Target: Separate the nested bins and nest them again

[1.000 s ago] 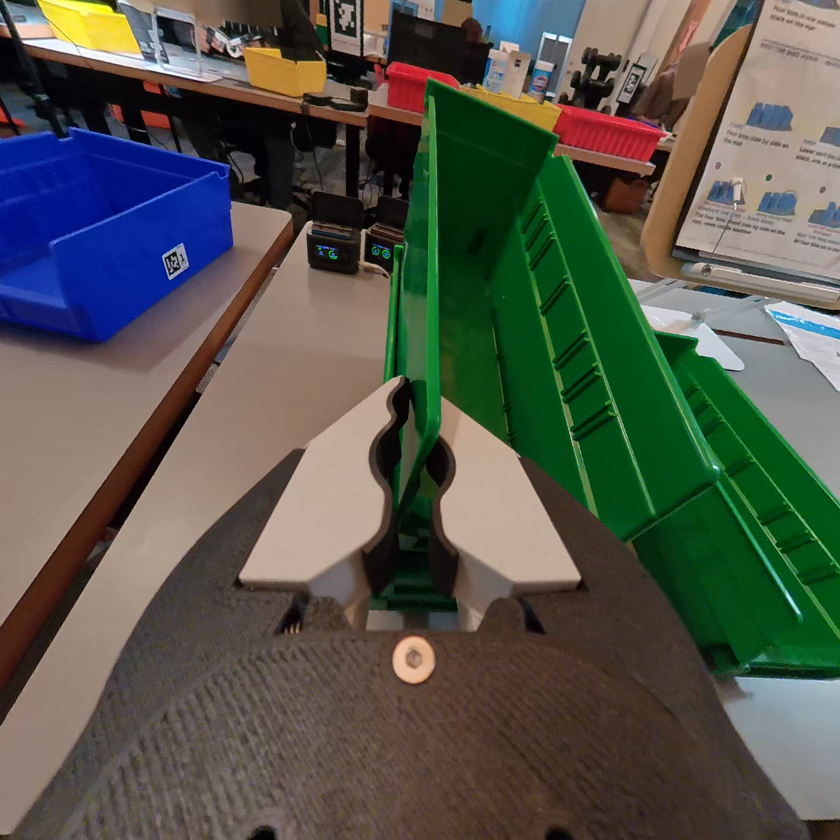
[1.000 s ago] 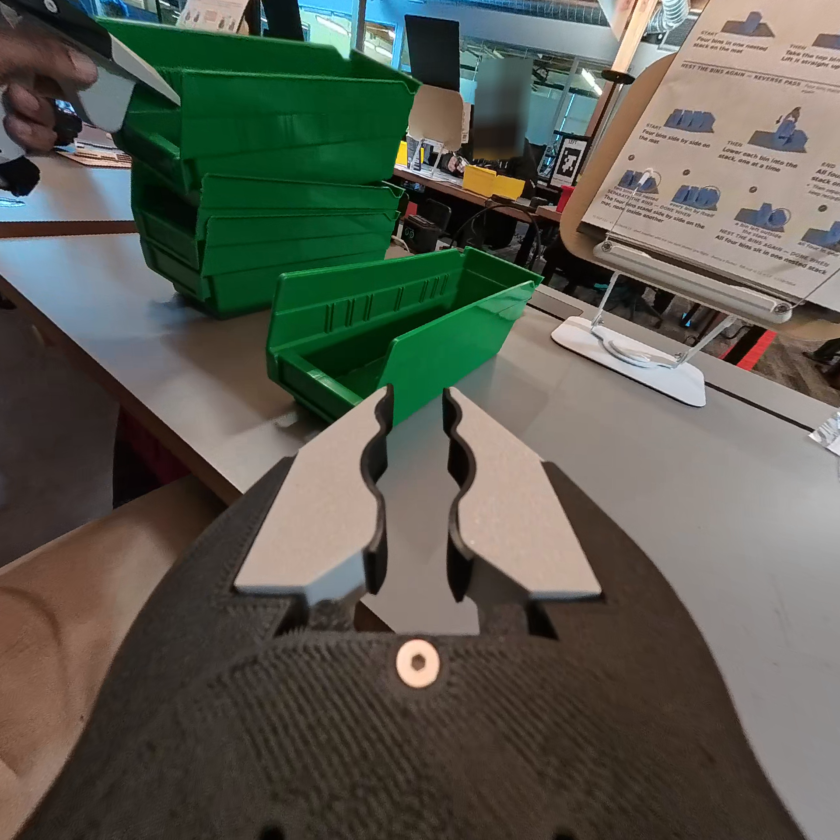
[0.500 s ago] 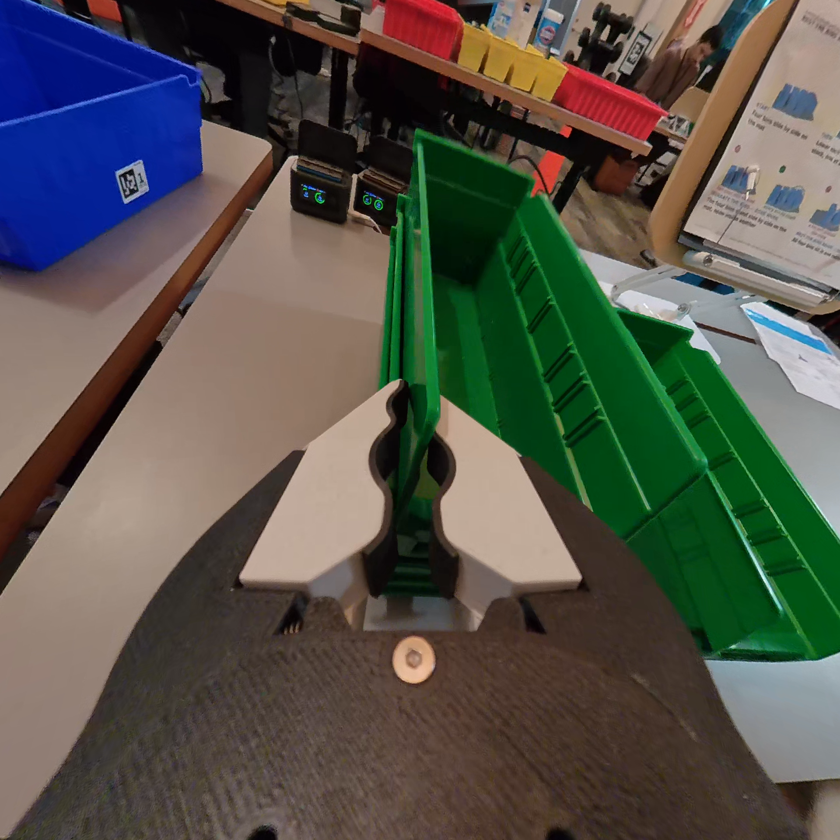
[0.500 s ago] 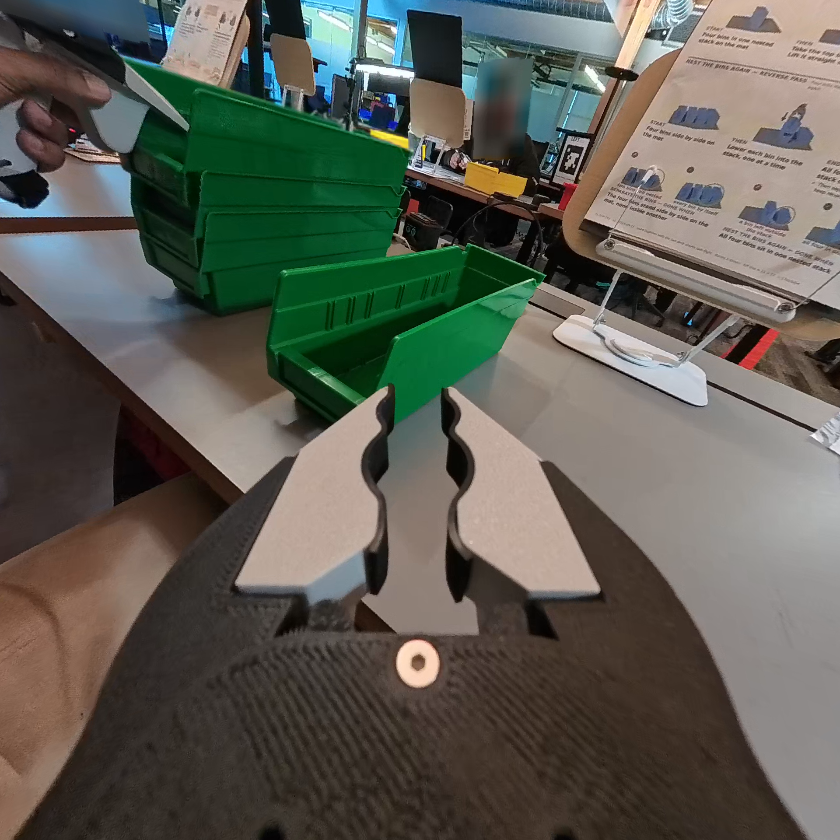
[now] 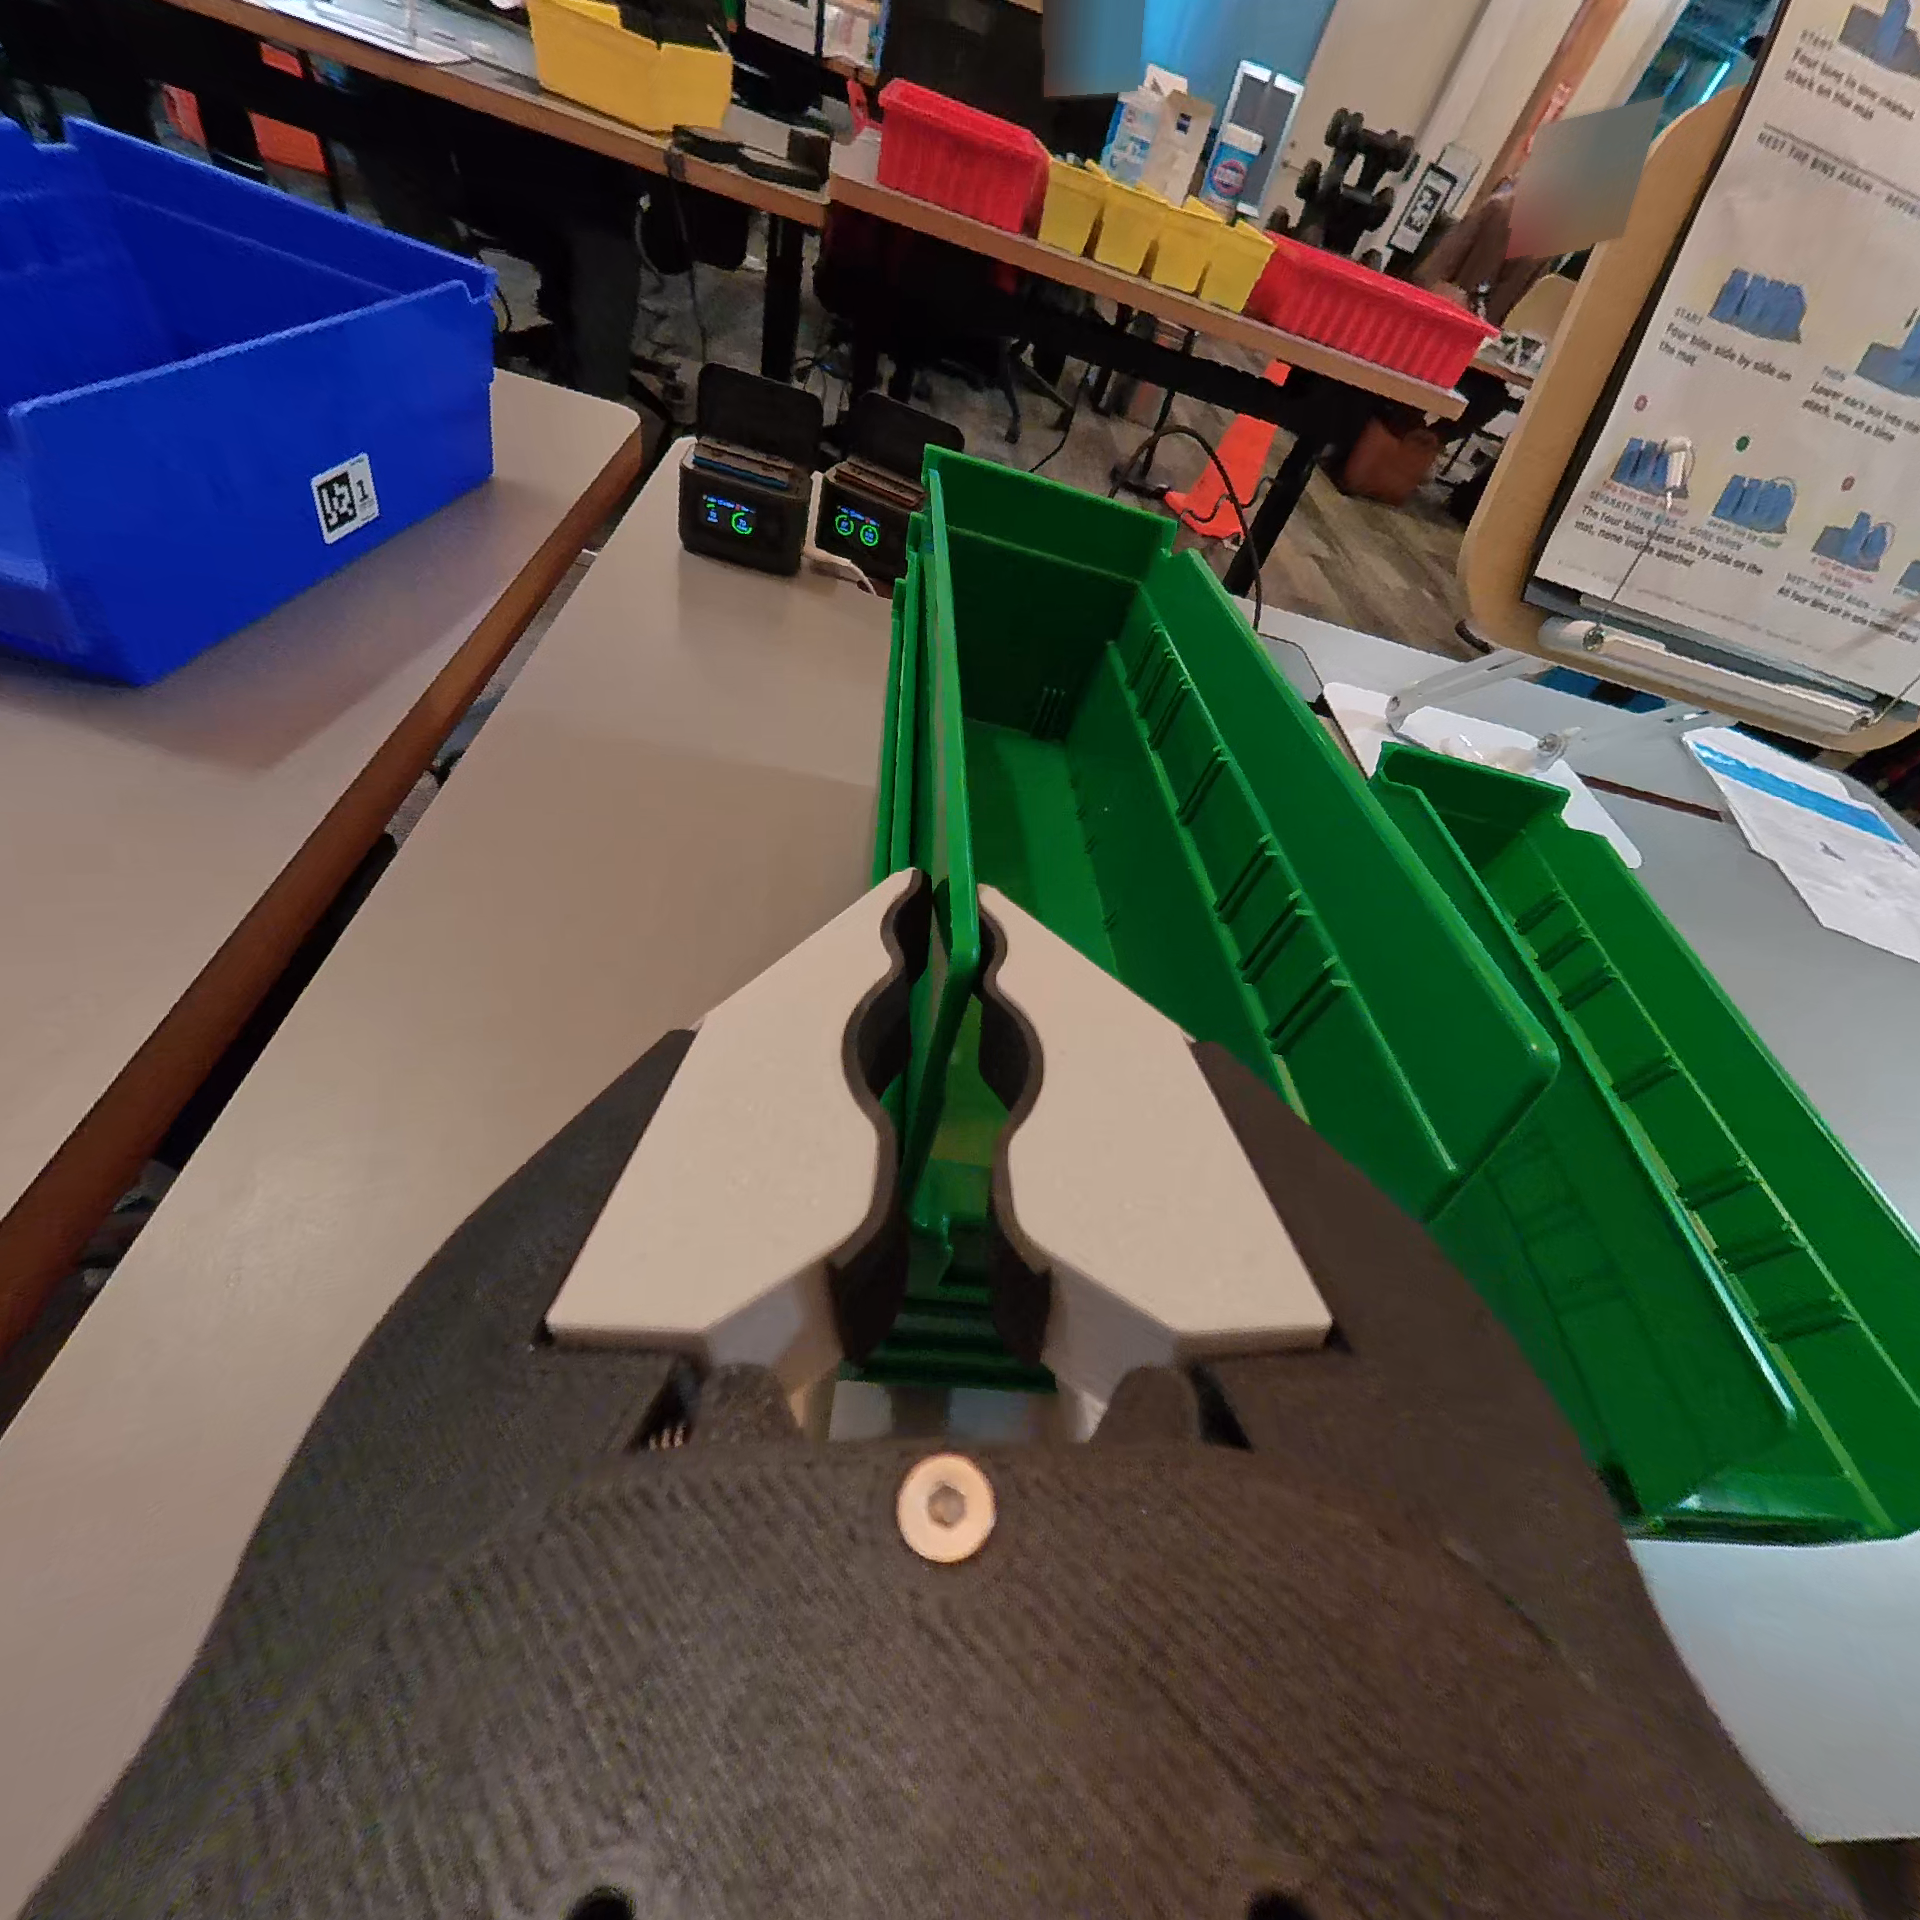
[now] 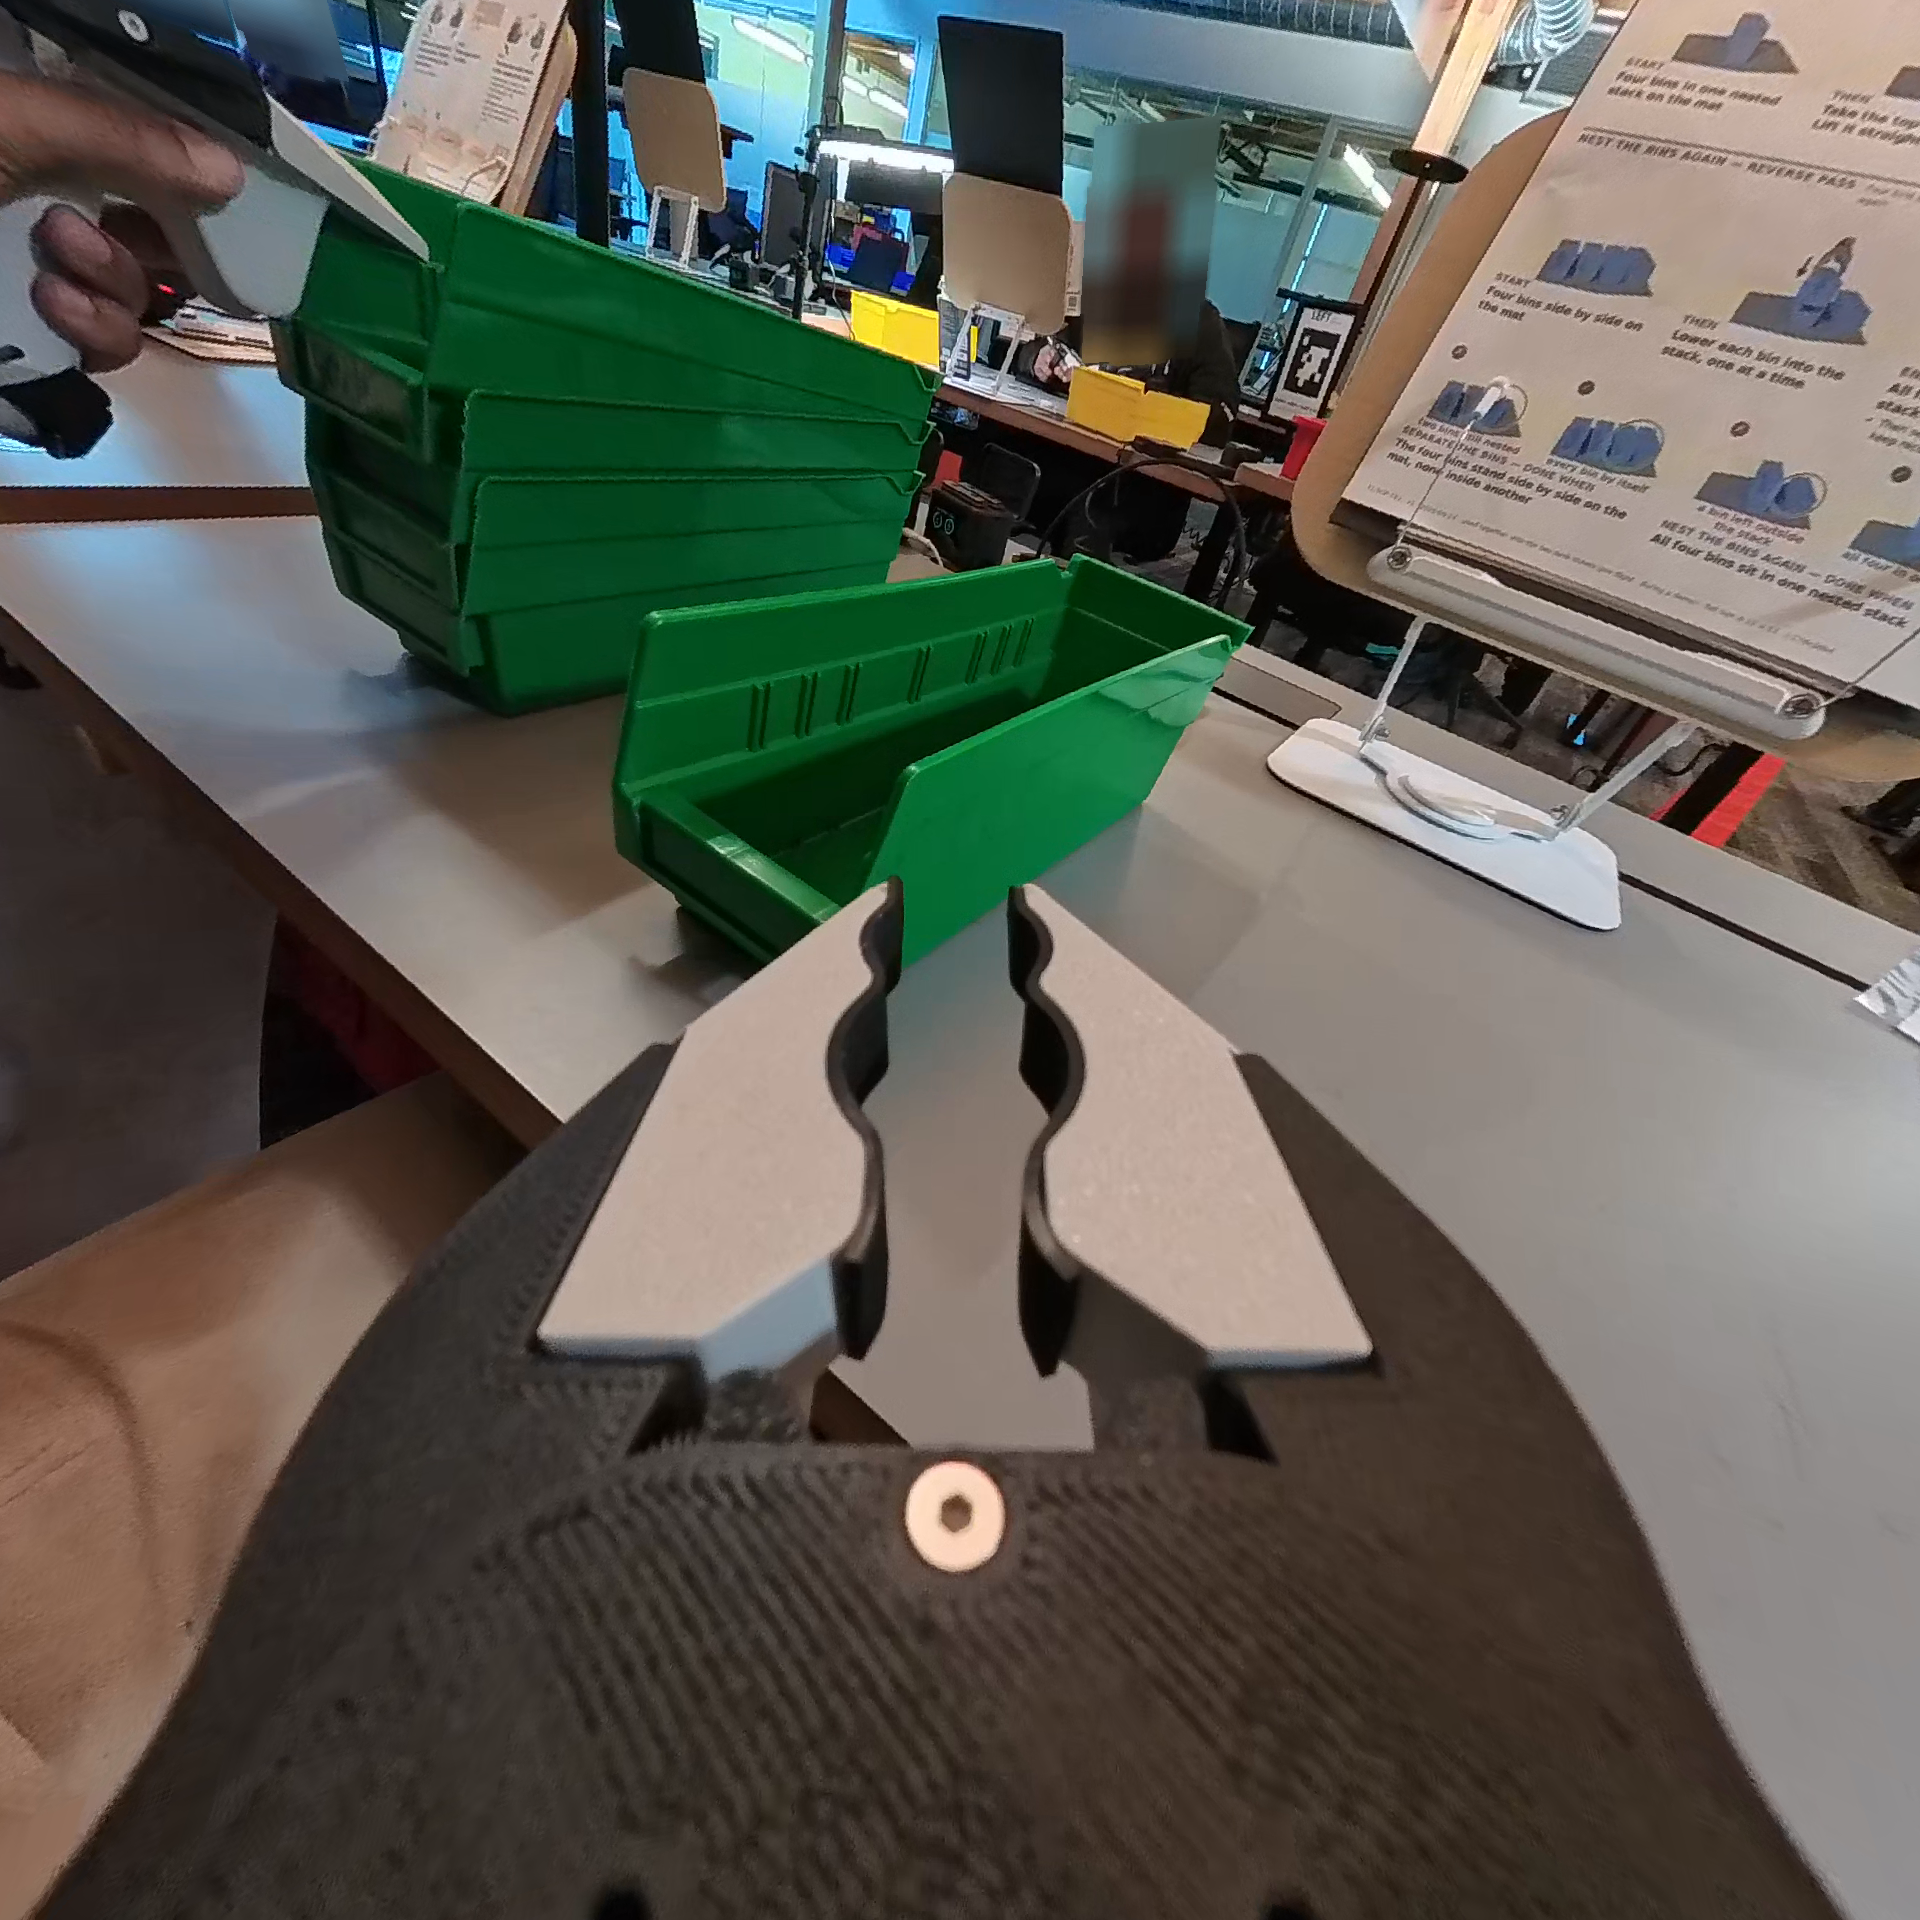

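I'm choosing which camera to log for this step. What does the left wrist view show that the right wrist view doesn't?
Only the left wrist view shows the left gripper shut on the side wall of the top green bin, that bin's inside, a blue bin on the neighbouring table, and red and yellow bins behind.

Only the right wrist view shows the right gripper open and empty, the nested stack side-on, and the hand holding the other gripper.

Both show the single green bin beside the stack, the grey table and the instruction board.

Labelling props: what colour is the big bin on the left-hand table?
Blue bin, clearest in the left wrist view.
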Demonstrator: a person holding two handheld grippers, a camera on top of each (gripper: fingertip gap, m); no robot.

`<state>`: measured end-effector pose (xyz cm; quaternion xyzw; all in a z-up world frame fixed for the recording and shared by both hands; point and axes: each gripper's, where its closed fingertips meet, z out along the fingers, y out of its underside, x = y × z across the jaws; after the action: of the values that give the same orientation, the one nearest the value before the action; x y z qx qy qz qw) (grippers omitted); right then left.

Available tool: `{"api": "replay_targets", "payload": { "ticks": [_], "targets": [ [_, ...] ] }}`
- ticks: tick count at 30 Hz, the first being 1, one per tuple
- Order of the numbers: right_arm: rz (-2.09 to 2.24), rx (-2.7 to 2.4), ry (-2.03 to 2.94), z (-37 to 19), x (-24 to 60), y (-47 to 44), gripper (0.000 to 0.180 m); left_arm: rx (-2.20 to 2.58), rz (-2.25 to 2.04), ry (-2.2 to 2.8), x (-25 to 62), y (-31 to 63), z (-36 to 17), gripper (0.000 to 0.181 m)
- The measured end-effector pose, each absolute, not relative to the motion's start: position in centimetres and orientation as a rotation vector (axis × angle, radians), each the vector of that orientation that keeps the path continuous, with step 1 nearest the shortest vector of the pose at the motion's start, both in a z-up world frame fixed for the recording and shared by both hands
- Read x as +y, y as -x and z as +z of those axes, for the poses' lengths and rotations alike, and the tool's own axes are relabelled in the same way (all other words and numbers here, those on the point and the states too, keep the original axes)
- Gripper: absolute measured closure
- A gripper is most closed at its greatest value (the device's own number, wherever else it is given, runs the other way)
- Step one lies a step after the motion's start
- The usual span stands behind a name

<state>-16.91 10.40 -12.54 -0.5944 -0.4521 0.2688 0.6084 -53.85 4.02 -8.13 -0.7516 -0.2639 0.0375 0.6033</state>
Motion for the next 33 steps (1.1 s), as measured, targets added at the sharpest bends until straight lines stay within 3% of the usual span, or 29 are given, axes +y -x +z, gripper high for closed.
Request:
{"api": "replay_targets", "payload": {
  "ticks": [33],
  "targets": [
    [0.623,-1.045,1.376,-12.5,10.5,16.9,0.161,-0.619,0.129,1.503,3.5,54.0,-6.1,0.181]
  ]
}}
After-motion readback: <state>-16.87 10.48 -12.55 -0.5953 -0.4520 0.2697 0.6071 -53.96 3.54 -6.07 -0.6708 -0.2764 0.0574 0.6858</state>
